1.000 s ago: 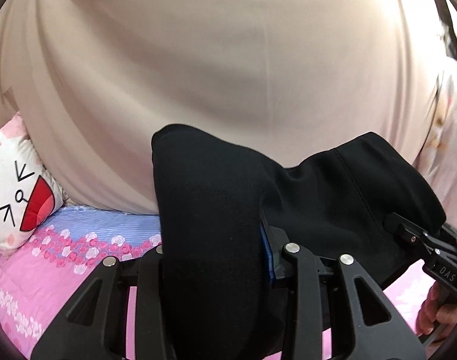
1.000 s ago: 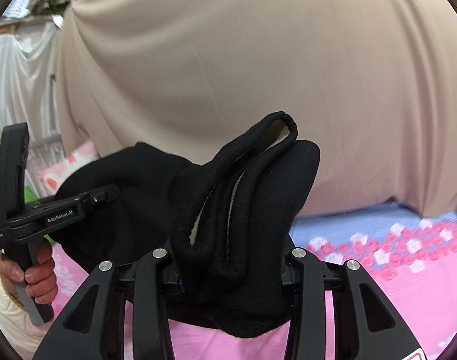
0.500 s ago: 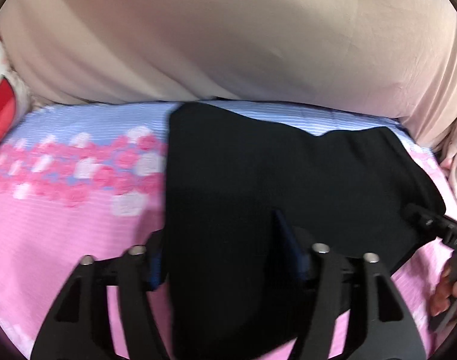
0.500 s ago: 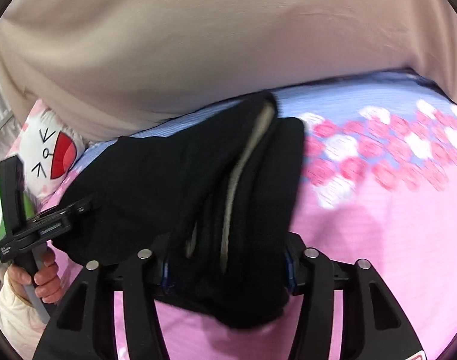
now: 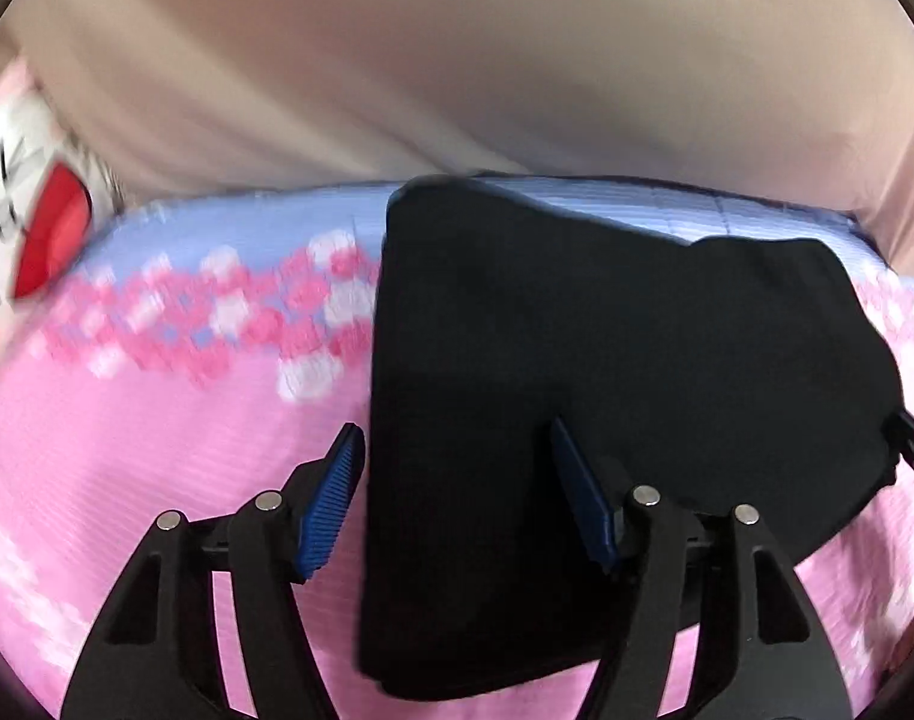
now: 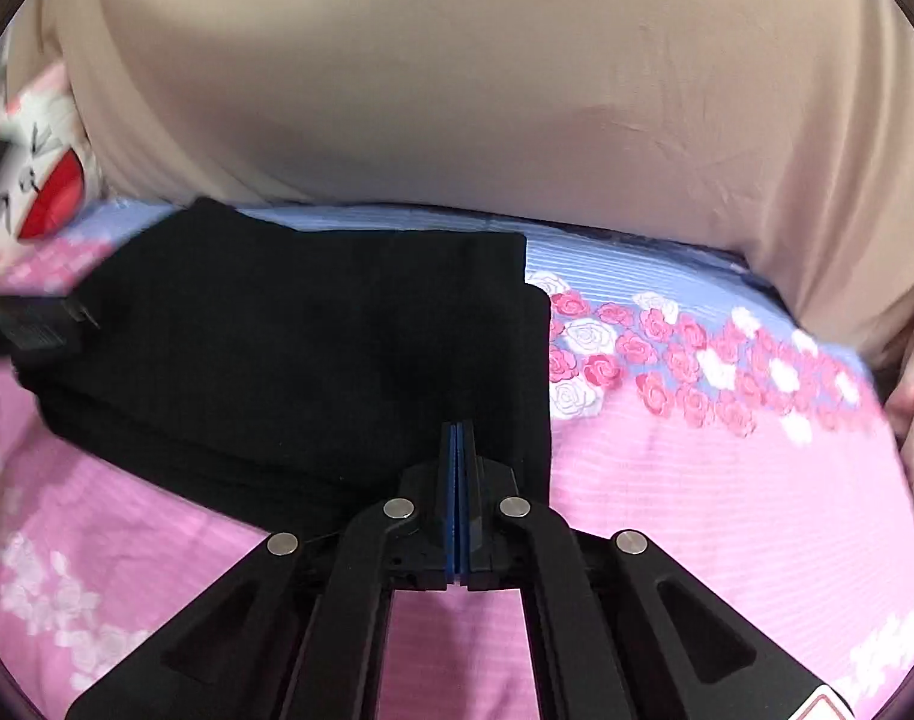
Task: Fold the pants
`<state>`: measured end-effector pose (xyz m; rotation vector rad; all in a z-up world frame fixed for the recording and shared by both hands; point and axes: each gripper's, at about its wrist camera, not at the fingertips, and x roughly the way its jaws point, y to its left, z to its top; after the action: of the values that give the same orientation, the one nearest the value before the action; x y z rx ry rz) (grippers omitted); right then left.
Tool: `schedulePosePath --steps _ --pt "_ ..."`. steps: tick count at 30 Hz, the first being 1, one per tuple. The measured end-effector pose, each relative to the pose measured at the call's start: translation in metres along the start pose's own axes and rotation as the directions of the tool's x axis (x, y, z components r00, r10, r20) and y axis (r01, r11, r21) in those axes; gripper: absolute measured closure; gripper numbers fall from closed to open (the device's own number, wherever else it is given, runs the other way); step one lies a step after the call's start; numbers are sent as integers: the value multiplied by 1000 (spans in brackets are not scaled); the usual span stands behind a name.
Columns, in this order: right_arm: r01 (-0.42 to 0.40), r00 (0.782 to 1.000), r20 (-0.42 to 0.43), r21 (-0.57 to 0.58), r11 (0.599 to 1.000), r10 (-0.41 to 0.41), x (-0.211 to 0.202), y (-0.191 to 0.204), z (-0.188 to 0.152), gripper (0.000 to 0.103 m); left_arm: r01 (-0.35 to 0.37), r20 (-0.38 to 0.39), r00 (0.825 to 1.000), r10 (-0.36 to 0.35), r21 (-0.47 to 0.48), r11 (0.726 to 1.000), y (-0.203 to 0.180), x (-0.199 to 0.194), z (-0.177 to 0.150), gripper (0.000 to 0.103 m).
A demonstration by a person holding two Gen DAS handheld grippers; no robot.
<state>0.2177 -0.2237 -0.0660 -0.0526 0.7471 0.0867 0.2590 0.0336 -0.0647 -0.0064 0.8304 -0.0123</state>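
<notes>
The black pants [image 5: 577, 372] lie folded in a flat rectangular stack on the pink floral bedsheet [image 5: 156, 450]. They also show in the right wrist view [image 6: 312, 348]. My left gripper [image 5: 457, 450] is open, its blue pads apart over the stack's near left edge, holding nothing. My right gripper [image 6: 460, 438] is shut with its pads pressed together and empty, just above the stack's near right corner. The left gripper's body [image 6: 30, 324] shows at the left of the right wrist view.
A beige draped cloth [image 6: 457, 90] rises behind the bed. A white cartoon-face pillow [image 5: 30, 228] with a red mouth sits at the far left. The sheet [image 6: 727, 510] stretches right of the pants, with a blue rose-printed band at the back.
Both grippers have lowered the pants onto the bed and let go. The left gripper has opened; the right has closed empty. The stack now lies flat.
</notes>
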Motion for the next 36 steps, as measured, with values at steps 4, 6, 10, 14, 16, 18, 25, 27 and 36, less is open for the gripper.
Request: schedulePosePath --steps 4,6,10,14,16,18,25,27,36 --pt "-34 997 68 -3 999 35 -31 14 14 103 -23 17 1000 23 20 1000 -3 -15 2 40" --pt "-10 1000 -20 4 1000 10 -4 9 8 103 -42 13 999 41 32 999 -6 -16 2 40" --pt "-39 999 -21 57 998 40 -4 3 11 103 -38 16 999 37 48 998 -9 -23 -2 41" --pt "-66 997 49 73 995 63 -26 9 14 103 -19 11 1000 18 33 999 -8 -30 -3 41" --pt "-50 997 -59 76 996 55 6 6 2 103 -32 16 999 31 34 999 -10 -36 -4 41" --pt "-72 996 -53 108 992 78 -2 5 -1 103 -31 27 999 30 40 999 -11 -47 -6 41" --pt "-159 983 107 114 981 147 -98 23 -8 99 -20 75 997 18 29 999 -11 -98 -25 31" --pt "-160 983 112 118 980 147 -113 26 -20 99 -13 102 995 11 26 1000 -9 -117 -39 25" --pt "-102 993 82 251 963 83 -135 13 -88 88 7 142 990 -1 -39 999 16 -144 -107 17"
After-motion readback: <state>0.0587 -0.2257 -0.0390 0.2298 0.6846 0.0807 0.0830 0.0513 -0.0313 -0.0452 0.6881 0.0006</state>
